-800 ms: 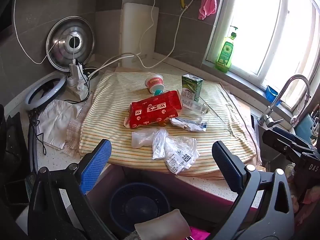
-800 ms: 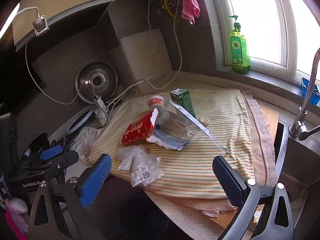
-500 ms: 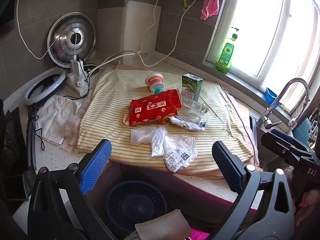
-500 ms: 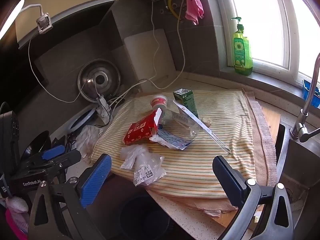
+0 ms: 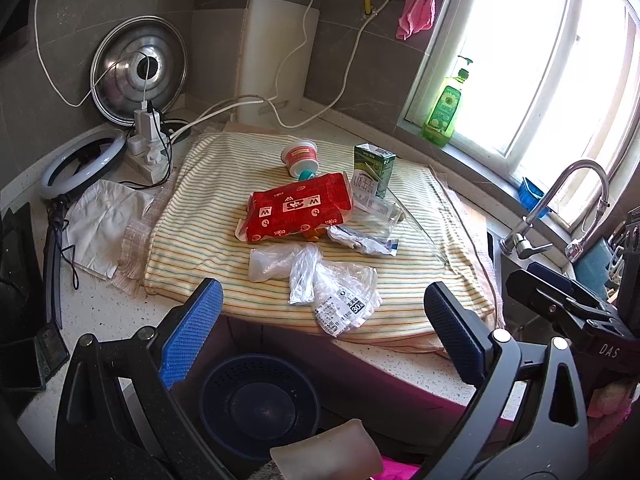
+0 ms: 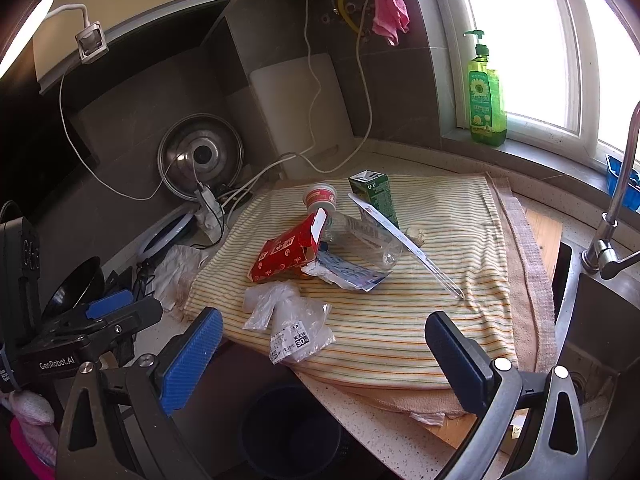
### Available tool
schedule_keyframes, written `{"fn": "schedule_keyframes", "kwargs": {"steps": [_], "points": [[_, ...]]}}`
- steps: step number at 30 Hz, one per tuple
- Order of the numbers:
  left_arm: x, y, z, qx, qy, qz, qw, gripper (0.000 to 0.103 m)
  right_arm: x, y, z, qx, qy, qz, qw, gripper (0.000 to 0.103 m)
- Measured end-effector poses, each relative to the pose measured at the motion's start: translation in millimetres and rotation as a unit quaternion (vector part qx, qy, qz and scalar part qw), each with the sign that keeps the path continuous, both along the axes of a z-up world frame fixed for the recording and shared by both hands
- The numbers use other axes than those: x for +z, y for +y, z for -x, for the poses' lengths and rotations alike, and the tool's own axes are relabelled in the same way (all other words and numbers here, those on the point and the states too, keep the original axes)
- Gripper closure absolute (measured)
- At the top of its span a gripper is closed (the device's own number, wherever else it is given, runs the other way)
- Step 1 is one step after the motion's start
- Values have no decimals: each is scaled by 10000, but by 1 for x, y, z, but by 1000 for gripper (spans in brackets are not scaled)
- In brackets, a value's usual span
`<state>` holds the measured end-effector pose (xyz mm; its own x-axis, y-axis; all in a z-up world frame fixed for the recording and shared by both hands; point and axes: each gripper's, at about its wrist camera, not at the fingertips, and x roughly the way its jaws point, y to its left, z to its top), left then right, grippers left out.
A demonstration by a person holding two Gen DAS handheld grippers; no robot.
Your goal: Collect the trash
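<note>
Left wrist view: we see our left claw (image 5: 320, 326) spread wide and empty at frame bottom, right claw (image 6: 324, 354) likewise, red carton (image 5: 298, 212) at centre.

"30" on the plastic bag (image 5: 346, 300) label — apparently "GenRobot.AI" on the left gripper (image 6: 60, 362).

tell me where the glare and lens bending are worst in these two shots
Left wrist view: the window is blown out white, and the soap bottle beside it looks hazy; straight edges bow toward the corners. Right wrist view: the window is overexposed too, the upper left is dark, and the faucet curves at the frame edge.
</note>
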<state>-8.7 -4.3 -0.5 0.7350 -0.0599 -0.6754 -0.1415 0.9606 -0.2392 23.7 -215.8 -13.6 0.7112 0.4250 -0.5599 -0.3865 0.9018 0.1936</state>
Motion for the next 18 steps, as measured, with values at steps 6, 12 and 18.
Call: {"fn": "schedule_keyframes", "kwargs": {"steps": [6,12,18], "points": [[1,2,1,33,0,11,10000,1,0,2,-1,50,3,32,10000,1],[1,4,2,58,7,33,10000,1,0,3,-2,63,14,24,10000,1],[0,5,2,54,3,37,10000,1,-1,3,-2,57,23,23,10000,1]]}}
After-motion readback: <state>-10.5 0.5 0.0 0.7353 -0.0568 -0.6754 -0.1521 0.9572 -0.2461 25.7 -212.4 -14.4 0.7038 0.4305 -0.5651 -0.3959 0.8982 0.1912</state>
